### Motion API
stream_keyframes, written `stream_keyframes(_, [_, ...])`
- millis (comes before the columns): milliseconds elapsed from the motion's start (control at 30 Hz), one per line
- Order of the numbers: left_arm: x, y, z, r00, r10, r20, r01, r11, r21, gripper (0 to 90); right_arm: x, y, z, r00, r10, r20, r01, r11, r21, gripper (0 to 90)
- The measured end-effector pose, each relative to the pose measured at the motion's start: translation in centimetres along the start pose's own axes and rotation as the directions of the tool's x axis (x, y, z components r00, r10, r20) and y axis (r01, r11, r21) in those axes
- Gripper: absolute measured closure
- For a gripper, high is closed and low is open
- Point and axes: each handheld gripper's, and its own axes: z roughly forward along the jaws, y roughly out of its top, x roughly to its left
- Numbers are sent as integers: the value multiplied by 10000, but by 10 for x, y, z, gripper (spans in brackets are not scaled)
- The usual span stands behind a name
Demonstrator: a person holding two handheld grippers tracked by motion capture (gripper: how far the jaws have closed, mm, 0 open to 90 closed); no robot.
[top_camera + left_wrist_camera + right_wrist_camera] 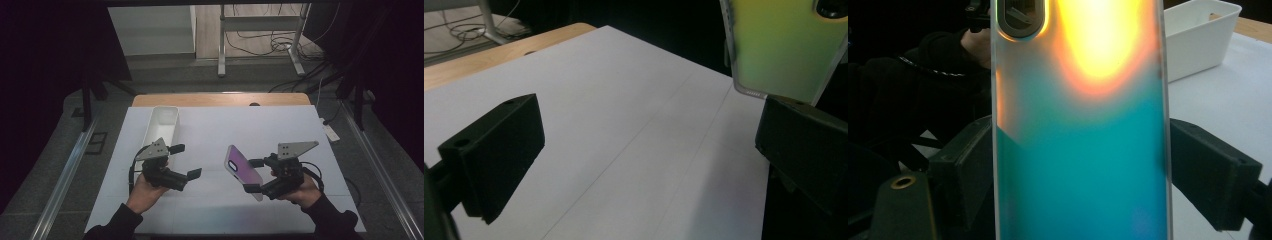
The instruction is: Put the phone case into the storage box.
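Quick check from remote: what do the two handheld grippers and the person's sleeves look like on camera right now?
Both are black. The left gripper and the right gripper each carry a grey three-cornered plate on top, dotted with small holes, and end in blocky black jaws with flat faces. A black cable loops from each body. The person wears dark long sleeves that reach the wrists.

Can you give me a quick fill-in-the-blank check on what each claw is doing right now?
1. The right claw is clamped on the ____ across its two long edges.
2. The left claw has its jaws ____, with nothing between them.
3. The white bin sits on the table in front of the ____ claw.

Missing words: phone case; open; left
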Motion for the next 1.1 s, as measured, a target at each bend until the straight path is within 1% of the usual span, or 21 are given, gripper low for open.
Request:
stream_keyframes(33, [0,2,4,9999,67,140,-67,10000,-10,2,0,0,1,10000,21,-73,-22,10000,-56,165])
stream_keyframes(67, [0,3,6,9998,104,172,-104,9999,-23,2,0,0,1,9999,33,-117,-34,10000,-81,165])
stream_keyframes(167, [-1,6,11,9993,104,362,-102,9999,-77,2,1,0,2,9999,26,-168,-27,10000,-90,165])
stream_keyframes(200, [-1,6,11,9993,104,362,-102,9999,-77,2,1,0,2,9999,26,-168,-27,10000,-90,165])
stream_keyframes(333, [-1,10,18,9979,85,641,-74,9998,-180,2,2,0,4,9997,16,-243,-19,9999,-106,165])
stream_keyframes(433, [-2,12,23,9965,140,821,-122,9997,-221,2,3,0,6,9993,-27,-373,21,9999,-144,165])
stream_keyframes(600, [-2,15,27,9949,193,991,-168,9995,-266,2,4,0,8,9987,-42,-515,29,9997,-245,165])
stream_keyframes(833, [-2,18,32,9923,193,1226,-153,9993,-335,2,5,1,12,9978,-94,-653,79,9997,-234,165])
stream_keyframes(1100, [-3,20,38,9903,299,1353,-255,9991,-346,3,7,2,17,9971,-108,-758,93,9998,-203,165])
